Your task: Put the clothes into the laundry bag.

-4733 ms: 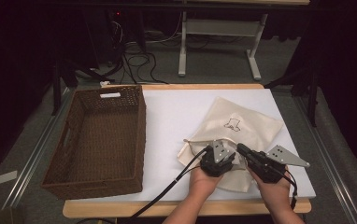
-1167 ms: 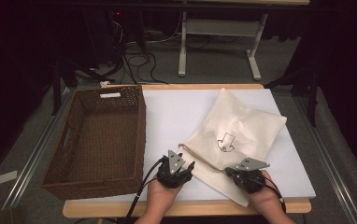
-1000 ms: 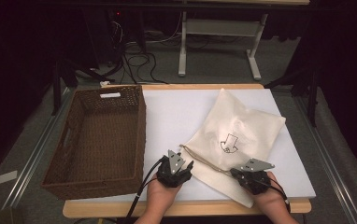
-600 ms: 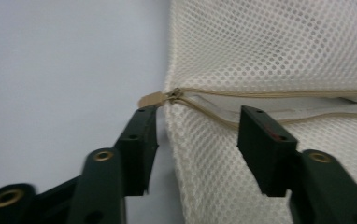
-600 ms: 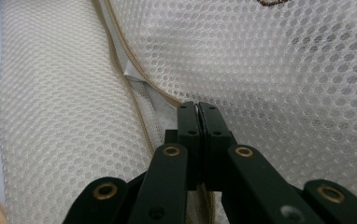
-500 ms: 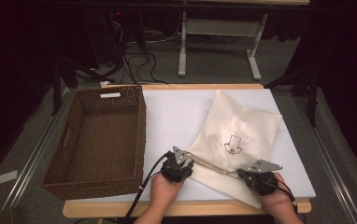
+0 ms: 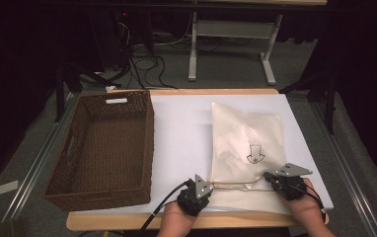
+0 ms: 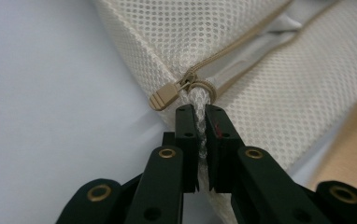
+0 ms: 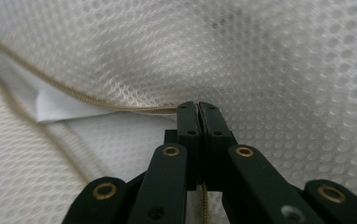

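I hold the cream mesh bag (image 7: pixel 245 143) flat on the white tabletop (image 7: pixel 181 133), to the right of the brown wicker basket (image 7: pixel 102 143), its near edge stretched between my two tools. My left hand-held gripper (image 8: pixel 198 122) is clamped on the mesh corner just under the zipper pull (image 8: pixel 166 95). My right hand-held gripper (image 9: pixel 198 108) is pinched shut on the bag's edge, right at the zipper seam (image 9: pixel 97 103). The zipper mouth looks partly open. To do this well, I judge I should keep both grips firm and the tension even, so the edge stays straight and taut. Too hard a pull could tear the mesh or slip a corner.
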Tool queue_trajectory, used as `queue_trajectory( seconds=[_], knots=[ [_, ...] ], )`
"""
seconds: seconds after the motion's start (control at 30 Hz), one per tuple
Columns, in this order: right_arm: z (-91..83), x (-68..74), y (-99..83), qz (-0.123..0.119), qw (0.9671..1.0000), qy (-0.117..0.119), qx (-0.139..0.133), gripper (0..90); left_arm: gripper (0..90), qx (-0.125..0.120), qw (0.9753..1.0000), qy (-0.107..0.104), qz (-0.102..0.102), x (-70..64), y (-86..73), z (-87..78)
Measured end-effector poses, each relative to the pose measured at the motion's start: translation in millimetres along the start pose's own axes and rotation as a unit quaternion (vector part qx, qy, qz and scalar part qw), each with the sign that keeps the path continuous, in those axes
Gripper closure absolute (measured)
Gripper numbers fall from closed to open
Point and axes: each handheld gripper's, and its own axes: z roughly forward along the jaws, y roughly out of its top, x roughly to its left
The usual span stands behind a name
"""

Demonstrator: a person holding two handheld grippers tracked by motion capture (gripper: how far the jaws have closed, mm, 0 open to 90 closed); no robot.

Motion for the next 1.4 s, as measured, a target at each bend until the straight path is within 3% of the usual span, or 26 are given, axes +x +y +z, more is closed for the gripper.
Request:
queue_trajectory(
  seconds=[0.1,0.17,0.27,0.33,0.4,0.47,0.6,0.67,0.73,0.83,0.93,1.0,1.1,1.27,1.37,1.4],
  knots=[
    [-0.7,-9.8,-2.8,0.007,1.0,-0.006,-0.002,89.1,83.6,-0.004,1.0,-0.003,-0.006,-4.0,0.2,0.1],
    [-0.3,-10.1,-2.6,0.007,0.9999,-0.01,-0.003,89.1,83.2,-0.006,0.9998,-0.009,-0.016,-4.1,-0.3,0.3],
    [0.9,-11.0,-2.0,0.002,0.9998,-0.019,-0.003,88.9,81.4,-0.007,0.9998,-0.013,-0.015,-5.9,-1.2,-0.1],
    [0.6,-12.3,-2.1,0.008,0.9998,-0.015,-0.004,88.4,74.4,-0.015,0.9996,-0.013,-0.018,-6.2,-0.9,-0.9],
    [-1.6,-11.0,-2.5,0.009,0.9998,-0.015,-0.007,86.3,62.1,-0.028,0.9994,0.005,-0.019,-5.9,-0.3,-1.7],
    [-5.8,-8.9,-3.3,0.012,0.9998,-0.004,-0.017,80.7,55.6,-0.044,0.9984,0.033,-0.013,-5.6,0.8,-3.8],
    [-23.3,-1.5,-1.5,0.028,0.9976,0.013,-0.062,74.0,42.2,-0.066,0.995,0.075,0.002,-4.1,4.6,-4.9],
    [-34.2,2.5,-0.3,0.033,0.9956,0.015,-0.086,70.7,38.5,-0.072,0.9938,0.085,0.001,-2.4,7.4,-3.0],
    [-45.2,3.1,-0.6,0.038,0.9936,0.003,-0.107,67.3,36.0,-0.077,0.9931,0.089,-0.001,-0.4,10.9,0.4],
    [-58.6,-5.5,-6.4,0.06,0.9898,-0.028,-0.126,62.8,40.2,-0.075,0.9936,0.083,0.011,2.1,16.5,7.0],
    [-65.3,-18.0,-17.0,0.098,0.9857,-0.042,-0.131,61.4,58.1,-0.07,0.996,0.055,0.006,6.5,20.3,12.5],
    [-64.2,-24.0,-23.1,0.119,0.9844,-0.04,-0.123,60.9,66.9,-0.06,0.9964,0.057,0.014,6.3,20.8,15.2],
    [-54.1,-28.0,-29.2,0.13,0.9876,-0.034,-0.081,57.8,74.9,-0.053,0.9963,0.063,0.024,5.4,20.7,16.5],
    [-35.9,-28.0,-35.4,0.142,0.9895,-0.02,-0.011,55.3,81.1,-0.058,0.9956,0.073,0.004,15.6,17.9,3.5],
    [-32.8,-27.2,-35.2,0.142,0.9897,-0.023,0.0,59.6,81.3,-0.05,0.9966,0.065,-0.002,23.3,14.0,-7.6],
    [-32.7,-26.2,-34.9,0.135,0.9903,-0.034,0.004,60.5,81.3,-0.042,0.9973,0.059,-0.003,24.1,11.2,-10.4]
  ],
)
